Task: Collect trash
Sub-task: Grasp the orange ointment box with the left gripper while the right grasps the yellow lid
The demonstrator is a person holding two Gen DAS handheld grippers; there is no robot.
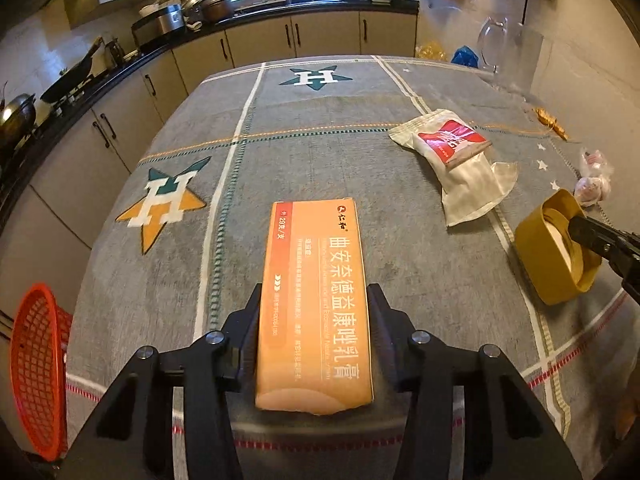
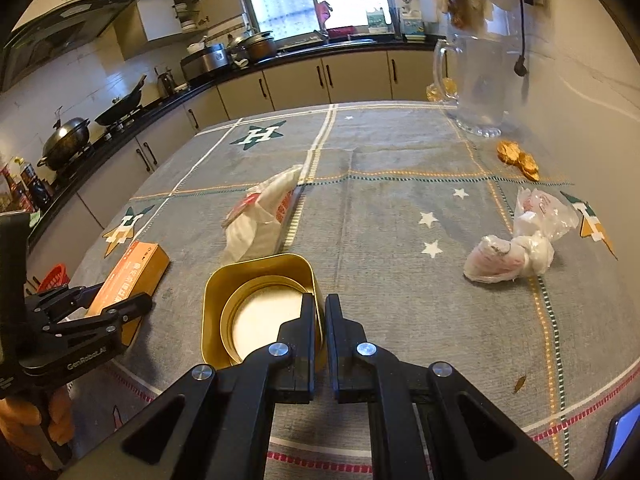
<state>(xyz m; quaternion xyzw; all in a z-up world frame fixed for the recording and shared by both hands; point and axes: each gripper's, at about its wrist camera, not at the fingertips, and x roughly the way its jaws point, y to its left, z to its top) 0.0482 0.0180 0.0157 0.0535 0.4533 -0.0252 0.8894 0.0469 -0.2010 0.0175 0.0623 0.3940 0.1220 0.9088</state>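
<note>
Left wrist view: the orange box is squeezed by the left gripper near the table's front edge. The gold tin's wall is pinched tight by the right gripper.

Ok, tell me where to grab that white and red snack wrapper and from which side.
Take the white and red snack wrapper at its flat, empty white tail, the end nearest the gold tin. Come from above with the jaws across that thin flap: it lies limp on the tablecloth, while the printed end looks puffed and likelier to slip.
</note>
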